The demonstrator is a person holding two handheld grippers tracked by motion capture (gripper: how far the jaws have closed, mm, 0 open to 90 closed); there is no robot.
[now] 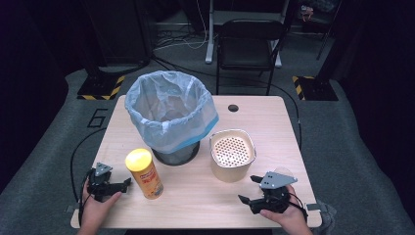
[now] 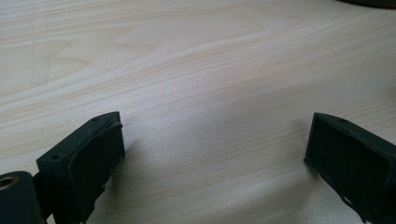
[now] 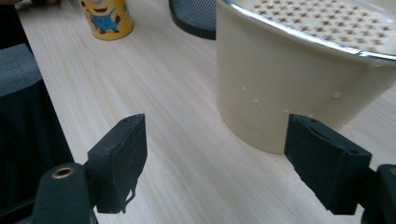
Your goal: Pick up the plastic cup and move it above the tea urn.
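Observation:
My left gripper (image 1: 126,186) rests at the table's near left, jaws pointing right toward a yellow cartoon-printed can (image 1: 144,174) that stands upright just beyond them. In the left gripper view, the left gripper (image 2: 215,133) stands open over bare wood with nothing between its fingers. My right gripper (image 1: 248,188) is at the near right, open, aimed left and forward. Just ahead of the right gripper (image 3: 217,135) stands a cream container (image 3: 280,84) with a perforated insert, outside the jaws. The cream container (image 1: 232,156) stands right of a bag-lined mesh bin (image 1: 169,112).
The wooden table (image 1: 264,117) has a cable hole (image 1: 233,107) near its far edge. A black chair (image 1: 247,41) stands behind it. The yellow can (image 3: 106,18) and the bin's base (image 3: 194,16) appear far off in the right gripper view.

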